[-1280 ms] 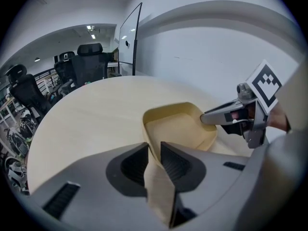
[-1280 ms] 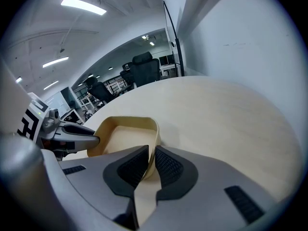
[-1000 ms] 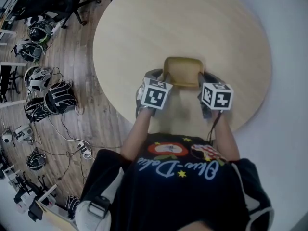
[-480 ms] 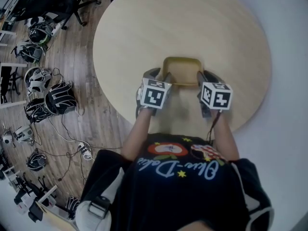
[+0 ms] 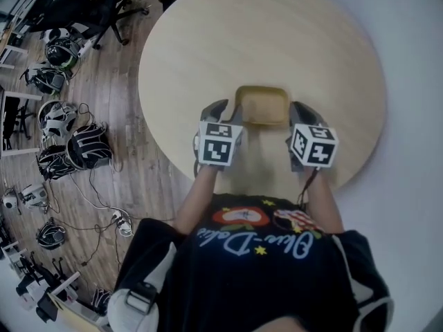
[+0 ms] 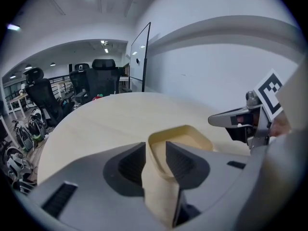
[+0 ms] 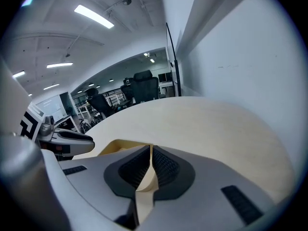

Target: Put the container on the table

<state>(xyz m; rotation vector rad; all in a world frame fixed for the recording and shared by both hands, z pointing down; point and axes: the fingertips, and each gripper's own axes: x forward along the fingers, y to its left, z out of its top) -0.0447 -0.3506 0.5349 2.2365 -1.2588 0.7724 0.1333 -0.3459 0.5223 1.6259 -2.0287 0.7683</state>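
A tan rectangular container (image 5: 261, 106) sits on the round light-wood table (image 5: 277, 40), near its front edge. My left gripper (image 5: 227, 111) is at the container's left end. In the left gripper view its jaws (image 6: 155, 146) stand apart with the container's near corner (image 6: 180, 138) between them and a gap showing. My right gripper (image 5: 299, 111) is at the right end. In the right gripper view its jaws (image 7: 150, 147) are pinched on a thin strip of the container's rim (image 7: 108, 147). Each gripper shows in the other's view.
The table's front edge (image 5: 242, 178) runs just under my forearms. On the wooden floor to the left lie several helmets and cables (image 5: 83, 144), with black office chairs (image 5: 76, 5) behind them. A pale floor borders the table on the right.
Both grippers have come up and drawn back a little toward me. More of the container's near edge shows now. The container stays on the table.
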